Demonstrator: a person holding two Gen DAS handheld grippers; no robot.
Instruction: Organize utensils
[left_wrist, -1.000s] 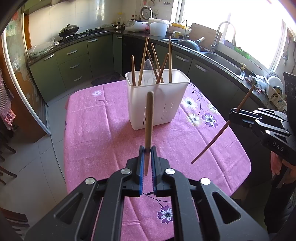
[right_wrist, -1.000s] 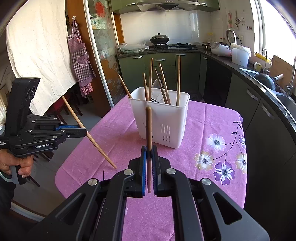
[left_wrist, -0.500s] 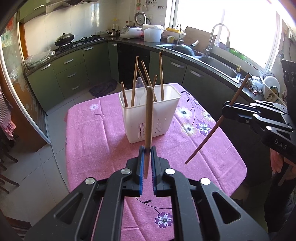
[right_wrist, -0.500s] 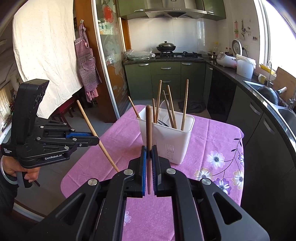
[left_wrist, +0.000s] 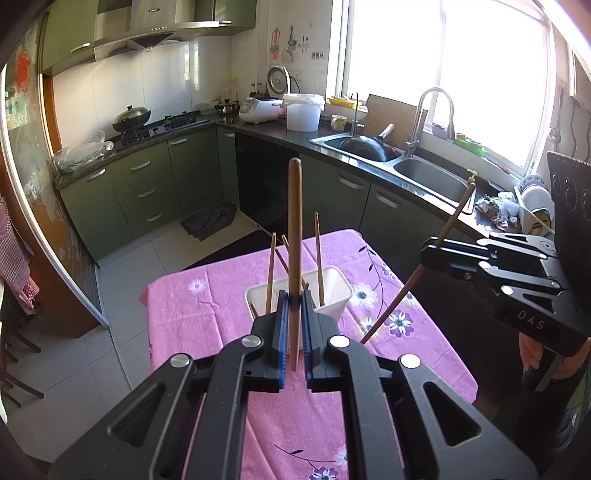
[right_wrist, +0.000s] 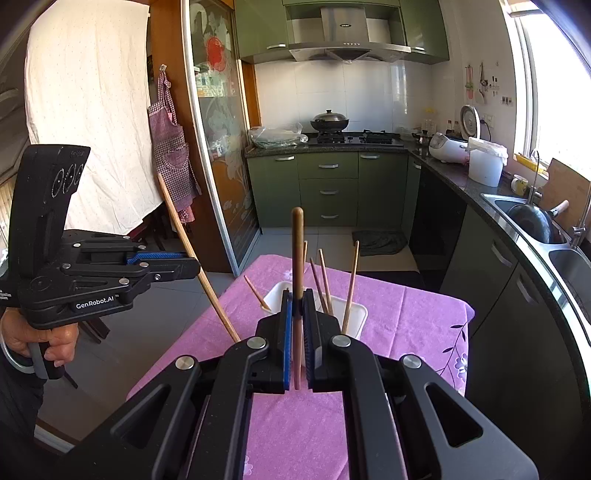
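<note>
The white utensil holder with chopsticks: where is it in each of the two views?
Left wrist view: the white utensil holder sits at lower centre, partly hidden behind the left gripper.
Right wrist view: it is just below centre, behind the right gripper.
Shared landmark: the pink floral tablecloth under it.

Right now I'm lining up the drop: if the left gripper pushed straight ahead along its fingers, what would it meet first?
Probably the white utensil holder on the pink tablecloth. The left gripper, shut on a chopstick, points at the holder's near rim just beyond its fingertips. Depth is uncertain.
</note>
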